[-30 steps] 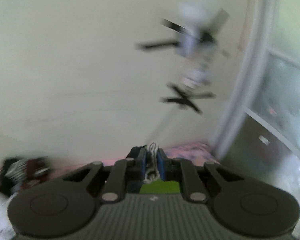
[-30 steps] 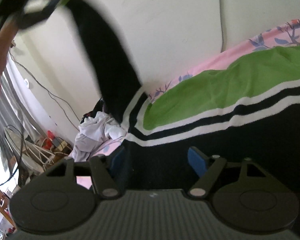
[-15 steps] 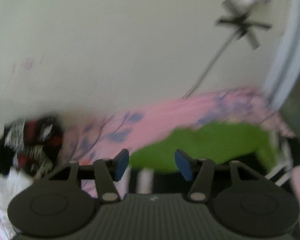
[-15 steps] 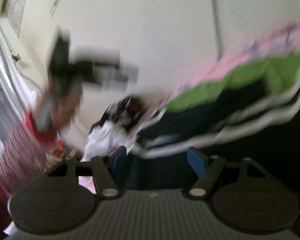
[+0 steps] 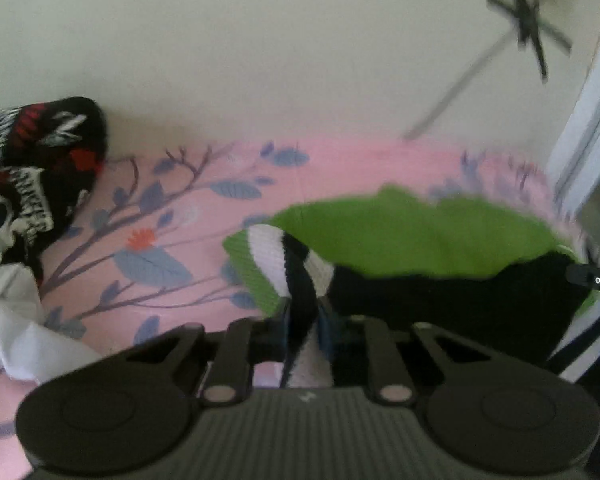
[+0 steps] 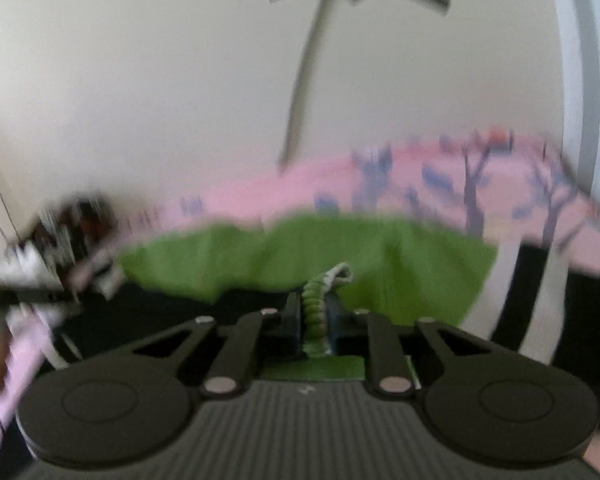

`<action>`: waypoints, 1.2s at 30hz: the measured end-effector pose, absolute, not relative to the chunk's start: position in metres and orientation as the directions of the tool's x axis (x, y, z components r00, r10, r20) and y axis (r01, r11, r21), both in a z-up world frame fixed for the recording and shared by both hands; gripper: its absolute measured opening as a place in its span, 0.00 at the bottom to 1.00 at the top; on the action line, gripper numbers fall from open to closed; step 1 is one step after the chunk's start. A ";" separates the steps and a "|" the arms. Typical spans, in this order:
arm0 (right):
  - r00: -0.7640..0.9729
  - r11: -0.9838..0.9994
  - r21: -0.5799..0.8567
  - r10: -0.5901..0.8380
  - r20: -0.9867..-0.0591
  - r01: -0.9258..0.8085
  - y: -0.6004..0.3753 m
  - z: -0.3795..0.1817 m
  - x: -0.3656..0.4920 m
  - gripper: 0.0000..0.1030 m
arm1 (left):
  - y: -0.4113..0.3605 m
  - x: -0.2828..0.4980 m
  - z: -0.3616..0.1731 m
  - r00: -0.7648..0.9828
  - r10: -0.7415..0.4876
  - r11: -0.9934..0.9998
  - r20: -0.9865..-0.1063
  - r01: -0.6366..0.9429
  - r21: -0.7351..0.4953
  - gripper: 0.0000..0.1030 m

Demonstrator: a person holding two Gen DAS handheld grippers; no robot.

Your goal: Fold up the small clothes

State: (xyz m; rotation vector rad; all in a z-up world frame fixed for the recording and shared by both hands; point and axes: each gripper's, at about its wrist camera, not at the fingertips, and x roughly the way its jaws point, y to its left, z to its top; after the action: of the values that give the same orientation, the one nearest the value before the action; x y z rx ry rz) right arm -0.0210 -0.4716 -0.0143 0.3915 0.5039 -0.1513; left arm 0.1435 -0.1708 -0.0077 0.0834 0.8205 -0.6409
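Right tool (image 6: 315, 312) pinching green sweater (image 6: 380, 256)

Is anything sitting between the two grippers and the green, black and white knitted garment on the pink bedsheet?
Nothing visible. The left gripper is already shut on the green, black and white knitted garment at its striped edge, and the right gripper, jaws just closed, pinches a bunched green fold.

The right wrist view is smeared throughout: the heap of clothes (image 6: 60, 236) at far left is only dark and white streaks, and the bedsheet (image 6: 420, 184) print cannot be read. The green sweater (image 6: 284, 256) has soft edges, and its pinched fold hides the inner faces of the right tongs (image 6: 315, 316). In the left wrist view the left tongs (image 5: 303, 320) cover the striped hem, the white cloth (image 5: 16, 320) is cut off at the left edge, and the black stand (image 5: 528, 28) on the far wall is blurred.
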 end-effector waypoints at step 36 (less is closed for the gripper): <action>0.691 0.129 0.741 -0.495 -0.528 0.659 -0.599 -0.073 -0.229 0.14 | -0.211 0.102 -0.034 0.595 -0.517 0.802 -0.615 0.589 -0.104 0.46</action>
State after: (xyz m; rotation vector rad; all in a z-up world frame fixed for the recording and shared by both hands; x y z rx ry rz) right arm -0.2286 -0.5995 -0.0730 1.1713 0.1673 -0.8441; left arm 0.1019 -0.2113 -0.0342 0.1144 0.6764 -0.6435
